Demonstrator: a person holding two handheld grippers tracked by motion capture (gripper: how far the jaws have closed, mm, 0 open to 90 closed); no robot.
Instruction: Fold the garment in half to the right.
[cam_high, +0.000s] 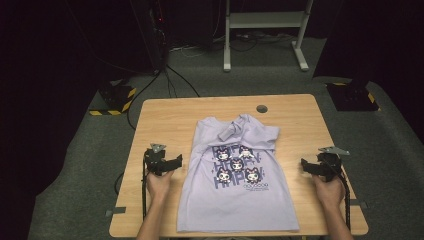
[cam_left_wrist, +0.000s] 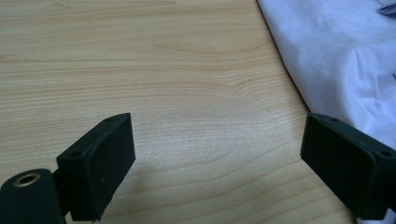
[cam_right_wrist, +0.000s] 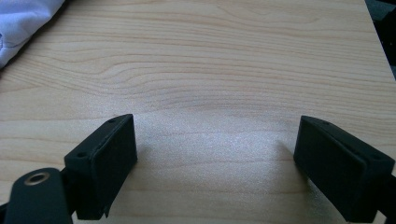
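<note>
A lilac T-shirt (cam_high: 239, 180) with a cartoon print lies flat in the middle of the wooden table (cam_high: 170, 120), hem toward me, its sleeves folded in. My left gripper (cam_high: 167, 161) hovers over bare wood just left of the shirt, jaws wide open and empty; in the left gripper view (cam_left_wrist: 217, 154) the shirt's edge (cam_left_wrist: 341, 60) runs along the right. My right gripper (cam_high: 312, 166) rests over bare wood to the right of the shirt, also open and empty. The right gripper view (cam_right_wrist: 215, 154) catches a corner of the shirt (cam_right_wrist: 23, 18) at top left.
A round grey cable port (cam_high: 262, 108) sits near the table's far edge. Beyond the table are a white desk frame (cam_high: 265, 30), cables on the grey floor, and two stand bases with yellow-black tape (cam_high: 116, 98).
</note>
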